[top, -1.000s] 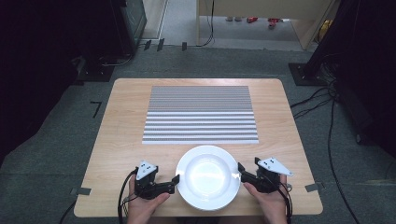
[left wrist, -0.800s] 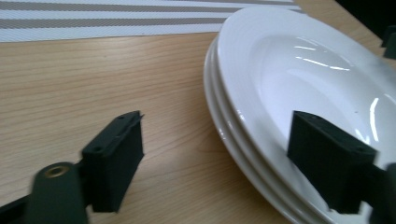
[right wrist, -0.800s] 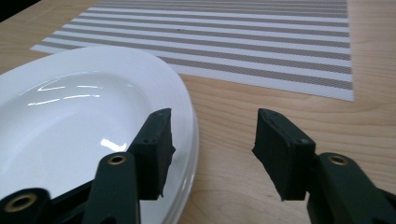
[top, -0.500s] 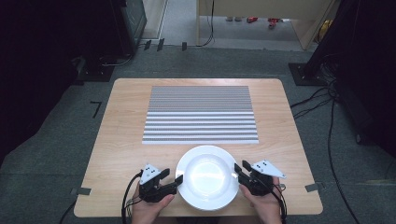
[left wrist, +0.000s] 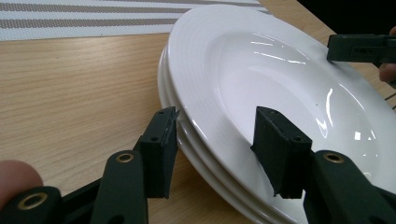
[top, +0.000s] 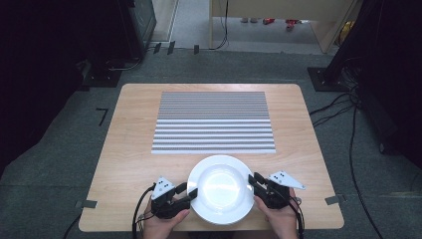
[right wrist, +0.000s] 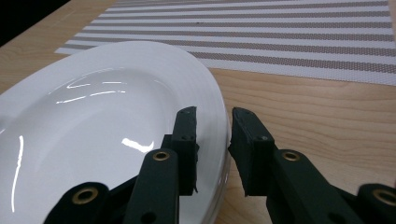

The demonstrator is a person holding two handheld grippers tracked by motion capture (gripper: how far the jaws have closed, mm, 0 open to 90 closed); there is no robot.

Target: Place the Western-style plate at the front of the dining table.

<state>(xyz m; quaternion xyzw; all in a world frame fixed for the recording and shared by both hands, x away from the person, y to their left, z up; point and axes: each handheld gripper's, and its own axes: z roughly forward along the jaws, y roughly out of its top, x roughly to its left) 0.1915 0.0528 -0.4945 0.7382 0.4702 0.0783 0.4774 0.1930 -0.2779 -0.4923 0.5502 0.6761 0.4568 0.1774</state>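
The stack of white plates (top: 221,188) sits on the near part of the wooden table (top: 129,149), between the 2 grippers and just short of the striped placemat (top: 214,122). The left gripper (left wrist: 215,144) straddles the stack's left rim with its jaws spread: 1 pad stands outside the rim, the other over the top plate's inner slope, and neither clearly presses the porcelain, so it is open around the rim rather than clamped. The right gripper (right wrist: 212,135) has 1 jaw over the opposite rim and 1 outside it, with a narrow gap; the pads look close to the rim edge, but whether they bite cannot be told. Opposed holds on 2 sides would, in judgement, balance a wide, smooth, heavy load and keep it level. The high view shows both hands (top: 164,221) symmetric about the stack and reads it as 1 plate. The left gripper view reveals at least 3 stacked rims, plus the other gripper's jaw at the far edge. The right gripper view shows the placemat lying just beyond its fingertips.
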